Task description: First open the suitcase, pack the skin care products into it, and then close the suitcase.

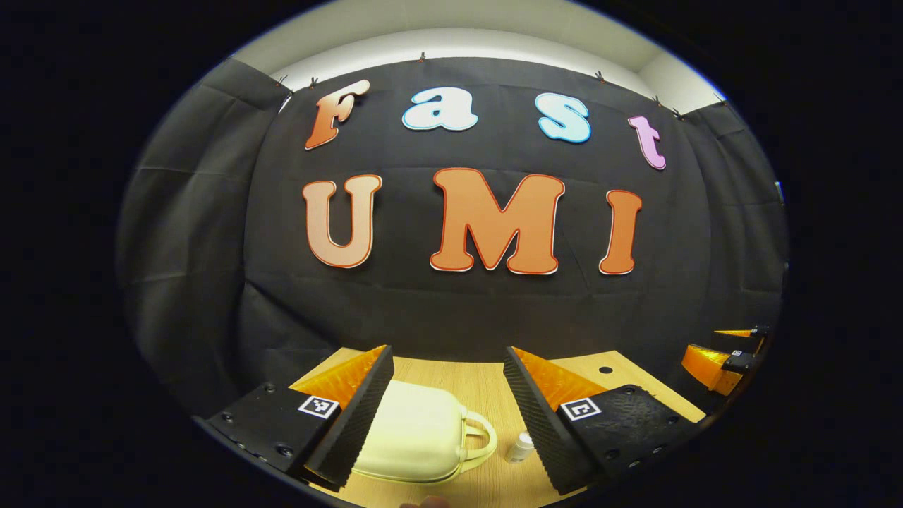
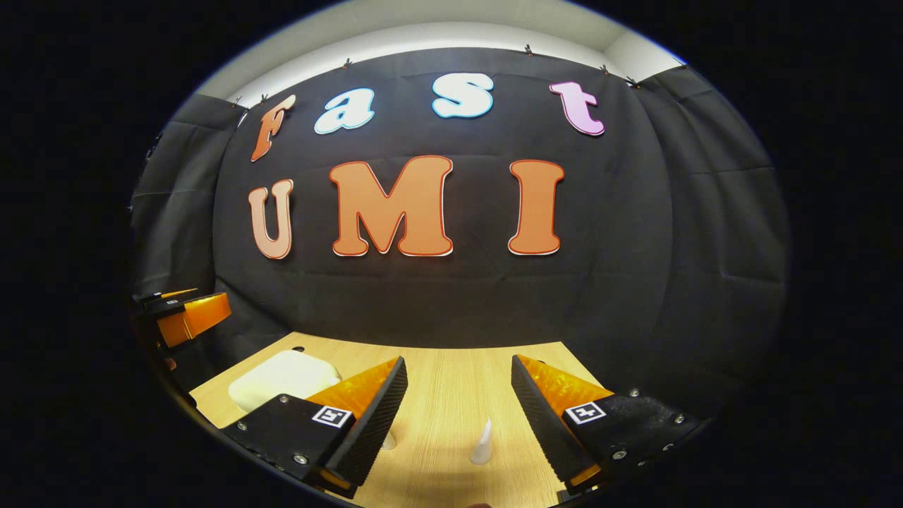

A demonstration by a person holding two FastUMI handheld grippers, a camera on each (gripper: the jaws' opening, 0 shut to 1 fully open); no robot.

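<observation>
Both grippers hover with jaws spread wide and empty, ready to start. The closed suitcase (image 1: 416, 437) lies on the tabletop (image 1: 487, 388) between the left gripper (image 1: 448, 416) jaws, at its 6 o'clock; a small bottle (image 1: 520, 447) stands beside its handle, a white tube (image 2: 482, 443) below the right gripper (image 2: 458, 423).

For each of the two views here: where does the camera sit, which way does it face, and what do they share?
Left gripper view: rides the left gripper, faces the booth wall over the table; own fingers flank the closed suitcase.
Right gripper view: rides the right gripper, same heading; own fingers frame a small white tube.
Shared: suitcase, table, each other's gripper at the edge.
</observation>
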